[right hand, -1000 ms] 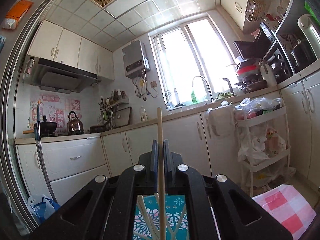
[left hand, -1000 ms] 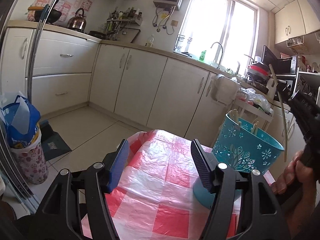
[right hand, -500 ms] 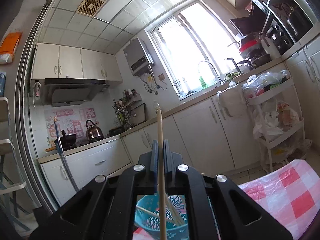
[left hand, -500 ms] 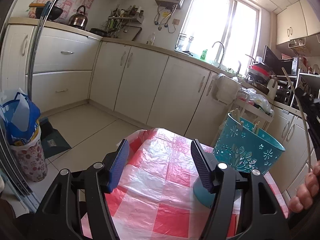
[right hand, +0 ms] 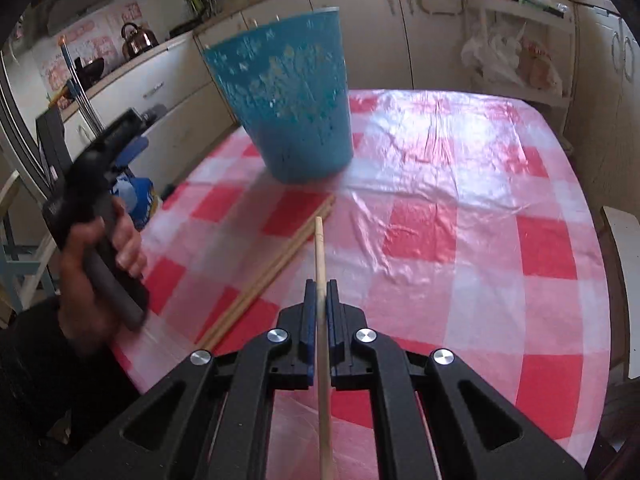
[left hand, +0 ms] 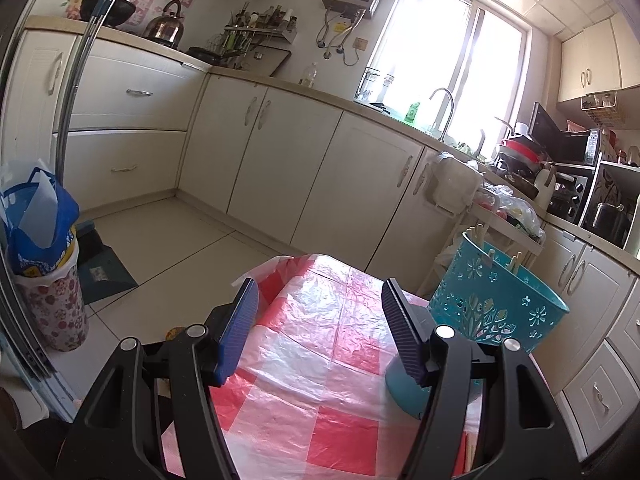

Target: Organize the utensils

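Note:
A teal perforated utensil basket [right hand: 288, 104] stands on the red-and-white checked tablecloth [right hand: 460, 200]; it also shows in the left wrist view [left hand: 500, 304] with chopstick tips sticking out. My right gripper [right hand: 319, 292] is shut on a single wooden chopstick [right hand: 319, 248], held above the table in front of the basket. Several loose chopsticks [right hand: 272, 268] lie on the cloth left of it. My left gripper [left hand: 320, 320] is open and empty over the table's left part; its handle and the hand holding it also show in the right wrist view [right hand: 96, 216].
Cream kitchen cabinets [left hand: 280, 160] run behind the table, with a sink tap [left hand: 444, 100] under the window. A white trolley [right hand: 520, 40] with bags stands beyond the table. A flowered bin [left hand: 44, 280] with a blue bag stands on the floor at the left.
My right gripper has swung down from pointing at the ceiling and window to pointing at the table and basket, still holding the chopstick. It has left the left wrist view.

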`<state>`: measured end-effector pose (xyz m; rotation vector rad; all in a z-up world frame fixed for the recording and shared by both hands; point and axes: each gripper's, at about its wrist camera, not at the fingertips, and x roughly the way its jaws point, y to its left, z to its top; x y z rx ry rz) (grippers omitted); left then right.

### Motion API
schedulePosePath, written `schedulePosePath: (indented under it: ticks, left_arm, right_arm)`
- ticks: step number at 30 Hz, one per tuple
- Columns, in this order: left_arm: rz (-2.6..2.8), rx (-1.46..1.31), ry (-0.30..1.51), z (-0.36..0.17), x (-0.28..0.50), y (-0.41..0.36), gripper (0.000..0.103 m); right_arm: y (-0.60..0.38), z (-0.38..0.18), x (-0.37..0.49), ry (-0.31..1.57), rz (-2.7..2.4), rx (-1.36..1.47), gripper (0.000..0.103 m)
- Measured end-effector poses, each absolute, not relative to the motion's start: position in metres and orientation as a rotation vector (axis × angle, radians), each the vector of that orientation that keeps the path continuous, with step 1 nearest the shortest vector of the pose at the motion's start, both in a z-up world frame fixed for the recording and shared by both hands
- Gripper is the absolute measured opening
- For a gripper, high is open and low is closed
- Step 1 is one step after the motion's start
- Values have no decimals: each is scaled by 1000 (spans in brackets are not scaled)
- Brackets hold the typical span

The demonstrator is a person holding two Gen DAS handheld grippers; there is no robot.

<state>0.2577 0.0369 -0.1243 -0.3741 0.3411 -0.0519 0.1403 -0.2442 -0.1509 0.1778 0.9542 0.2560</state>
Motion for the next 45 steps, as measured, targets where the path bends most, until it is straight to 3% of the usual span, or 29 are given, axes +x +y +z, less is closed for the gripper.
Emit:
schedulePosePath:
  ticks: [4, 5, 7, 8, 12, 13, 15, 16, 17, 19, 22, 27, 30, 33, 36, 45]
  left_arm:
    - [-51, -386, 350, -125, 259, 39, 61]
    - [-52, -388, 352, -125, 260, 39, 61]
    - [-55, -392, 354, -126, 260, 40, 61]
    - [-57, -395, 356, -126, 260, 40, 61]
    - [-60, -412, 365, -128, 262, 43, 61]
    - [-60, -416, 366, -129, 262, 44, 61]
    - [-61, -425, 368, -130, 262, 44, 61]
    - [-61, -428, 369, -131, 263, 45, 61]
    - [-62, -432, 371, -131, 263, 46, 61]
    - [-65, -441, 373, -132, 264, 47, 61]
    - [-65, -456, 375, -135, 264, 50, 61]
    - [-67, -466, 398, -138, 268, 51, 61]
    - [-59, -483, 396, -139, 267, 55, 61]
    - [-57, -497, 404, -142, 269, 57, 61]
    - [-59, -512, 404, -143, 268, 61, 61]
    - [-64, -518, 408, -146, 270, 61, 61]
  right_arm:
    - [-227, -160, 149, 1025, 273, 58, 7]
    - [-221, -161, 152, 1042, 291, 28, 11]
    - [-212, -161, 156, 1046, 294, -27, 33]
    - [-208, -161, 159, 1049, 302, -48, 37]
    - [-200, -159, 173, 1084, 314, -95, 36]
    - [-201, -160, 177, 1101, 314, -98, 36]
    - [-201, -165, 182, 1135, 320, -122, 20]
    - [-199, -167, 182, 1128, 331, -151, 17]
    - [-197, -166, 183, 1126, 343, -174, 6]
    - [-194, -161, 179, 1109, 327, -227, 6]
    - [-217, -121, 176, 925, 345, -1, 6]
    - [-244, -25, 165, 289, 336, 297, 6]
    - [-236, 9, 177, 14, 283, 321, 6]
    - [-225, 17, 197, -132, 237, 332, 6]
    - [-216, 6, 219, -179, 167, 321, 6]
    - [-230, -61, 250, -11, 116, 381, 6]
